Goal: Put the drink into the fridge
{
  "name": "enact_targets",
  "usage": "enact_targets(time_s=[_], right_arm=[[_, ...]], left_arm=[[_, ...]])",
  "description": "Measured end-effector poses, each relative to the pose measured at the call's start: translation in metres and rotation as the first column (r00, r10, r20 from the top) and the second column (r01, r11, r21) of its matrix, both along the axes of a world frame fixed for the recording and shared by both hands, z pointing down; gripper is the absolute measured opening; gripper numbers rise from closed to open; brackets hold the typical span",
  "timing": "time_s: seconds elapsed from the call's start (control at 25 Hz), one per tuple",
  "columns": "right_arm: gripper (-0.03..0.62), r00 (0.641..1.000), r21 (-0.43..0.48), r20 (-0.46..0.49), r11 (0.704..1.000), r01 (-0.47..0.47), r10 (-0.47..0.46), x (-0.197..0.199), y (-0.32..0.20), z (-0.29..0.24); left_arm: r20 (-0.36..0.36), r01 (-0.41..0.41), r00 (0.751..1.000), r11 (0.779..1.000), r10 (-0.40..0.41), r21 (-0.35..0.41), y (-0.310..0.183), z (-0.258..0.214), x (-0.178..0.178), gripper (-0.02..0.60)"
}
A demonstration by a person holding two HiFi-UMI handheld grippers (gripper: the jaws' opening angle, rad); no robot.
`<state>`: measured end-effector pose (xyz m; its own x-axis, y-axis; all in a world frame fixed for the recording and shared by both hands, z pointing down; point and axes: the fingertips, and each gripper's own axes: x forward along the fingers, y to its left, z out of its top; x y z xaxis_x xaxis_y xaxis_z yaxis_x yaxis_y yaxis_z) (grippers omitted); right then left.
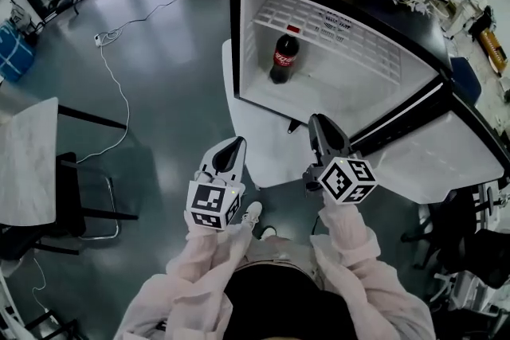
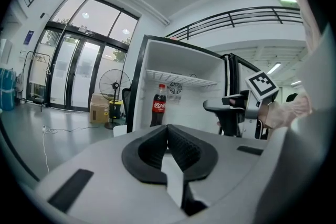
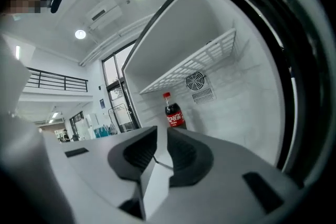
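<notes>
Now the cola bottle (image 1: 284,57) stands inside the fridge (image 1: 351,95), well ahead of both jaws — left gripper (image 1: 237,142) pinched together, right gripper (image 1: 317,120) a thin gap apart — both empty.

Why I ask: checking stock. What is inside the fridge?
A cola bottle stands on the fridge floor below a bare wire shelf. Whatever lies behind the bottle is covered.

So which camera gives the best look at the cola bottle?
The head view: the cola bottle shows whole, standing upright on the floor of the open fridge. Both gripper views show it side-on, and the right one cuts off its base.
</notes>
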<state>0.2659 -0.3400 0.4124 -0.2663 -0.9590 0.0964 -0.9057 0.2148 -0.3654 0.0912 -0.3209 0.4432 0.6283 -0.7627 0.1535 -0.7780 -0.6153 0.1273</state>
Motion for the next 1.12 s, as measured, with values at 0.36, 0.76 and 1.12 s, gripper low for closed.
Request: enact_targets(time_s=[0.36, 0.76, 1.12], right_arm=[[0.011, 0.99, 0.024, -0.139, 0.999, 0.034, -0.03, 0.006, 0.089, -0.018], [0.009, 0.982, 0.036, -0.182, 0.998, -0.041, 0.047, 0.016, 0.133, -0.009], [0.009, 0.981, 0.047, -0.19, 0.999, -0.024, 0.032, 0.007, 0.145, -0.012]], left_arm=[[-0.012, 0.023, 1.0, 1.0, -0.023, 0.011, 0.057, -0.021, 0.002, 0.011], [-0.022, 0.045, 0.999, 0.999, -0.045, 0.008, 0.098, -0.014, -0.001, 0.011], [-0.028, 0.051, 0.998, 0.999, -0.051, 0.017, 0.112, -0.015, 0.002, 0.011]])
